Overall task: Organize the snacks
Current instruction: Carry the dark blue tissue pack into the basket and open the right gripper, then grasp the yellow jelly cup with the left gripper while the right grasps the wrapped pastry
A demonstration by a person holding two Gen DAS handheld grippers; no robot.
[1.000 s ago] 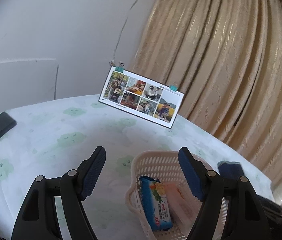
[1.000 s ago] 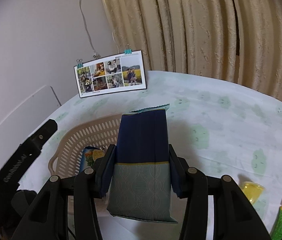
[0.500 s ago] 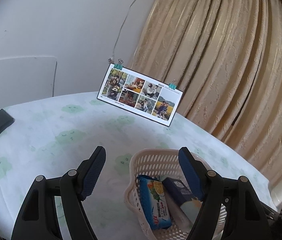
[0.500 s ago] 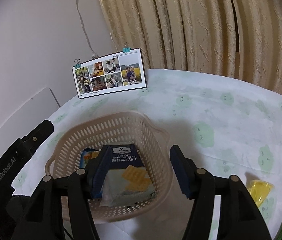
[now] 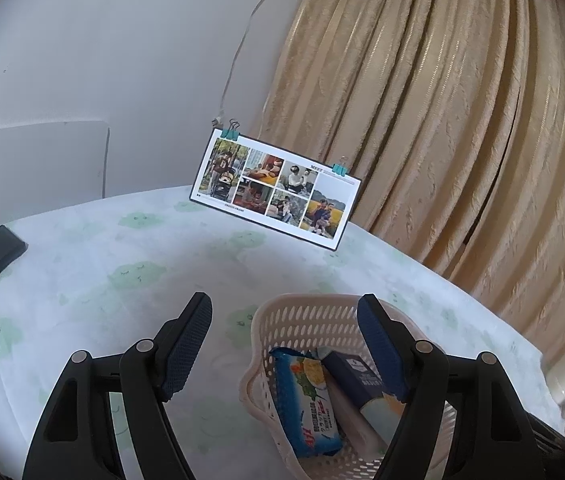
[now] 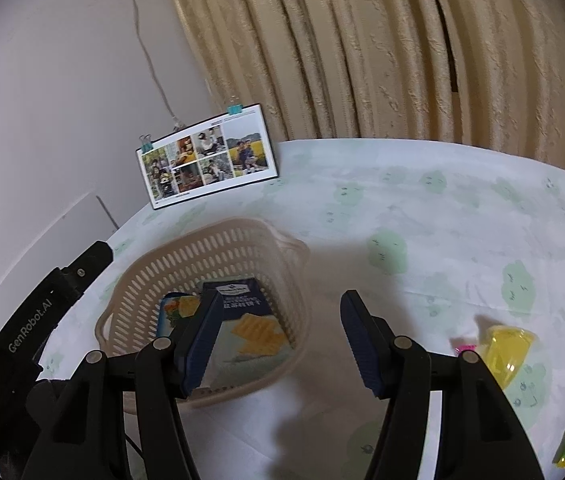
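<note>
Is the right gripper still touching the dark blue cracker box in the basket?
Apart. The right wrist view shows the right gripper open and empty, with the dark blue cracker box lying free in the basket.

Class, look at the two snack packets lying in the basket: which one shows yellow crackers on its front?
The dark blue packet, with a pale lower half showing yellow crackers. The other, a light blue packet, carries red lettering and lies beside it in the basket.

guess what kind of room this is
Probably a home dining or living room: pleated beige curtains, a clipped family photo collage card, and a round table with a green cloud-print cloth.
</note>
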